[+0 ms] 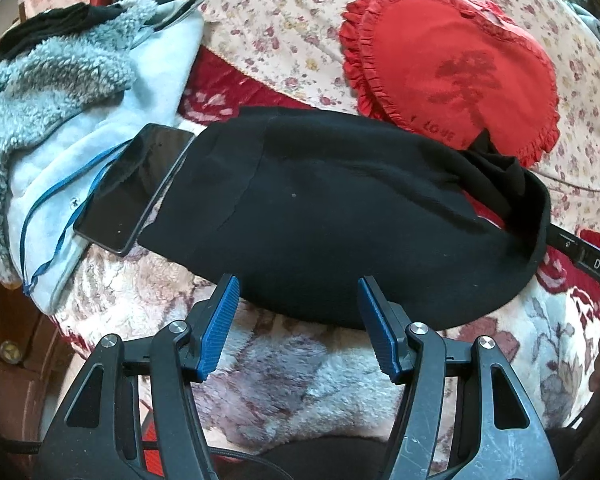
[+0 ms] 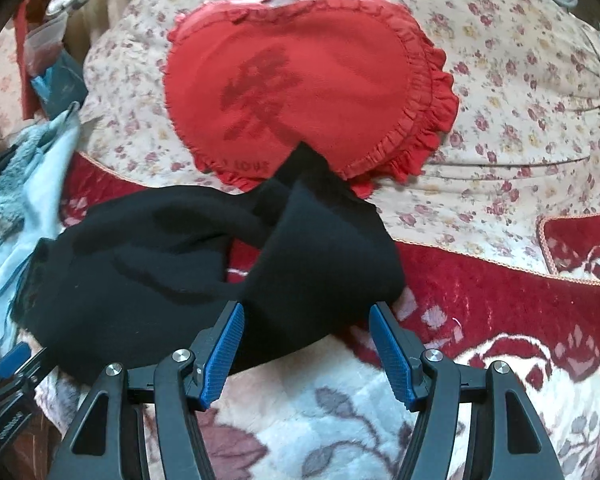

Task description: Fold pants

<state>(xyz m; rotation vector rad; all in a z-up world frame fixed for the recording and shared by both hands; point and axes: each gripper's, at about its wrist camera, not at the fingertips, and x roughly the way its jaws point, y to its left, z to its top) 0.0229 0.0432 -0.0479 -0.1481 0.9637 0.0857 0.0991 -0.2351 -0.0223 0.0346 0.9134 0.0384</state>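
Note:
Black pants (image 1: 320, 208) lie folded into a bundle on a red and white floral blanket (image 1: 284, 376). Loose ends bunch at their right side, touching a red heart cushion (image 1: 452, 60). My left gripper (image 1: 296, 292) is open and empty, its blue pads at the pants' near edge. In the right wrist view the pants (image 2: 160, 256) fill the left middle. My right gripper (image 2: 306, 320) is open and empty, its jaws astride the near right corner of the pants. The left gripper (image 2: 12, 384) shows at the lower left there.
A black phone (image 1: 136, 188) lies on a light blue fleece jacket (image 1: 60, 128) just left of the pants, touching them. The heart cushion (image 2: 300, 92) rests on a floral quilt (image 2: 520, 100) behind. The blanket (image 2: 480, 300) extends to the right.

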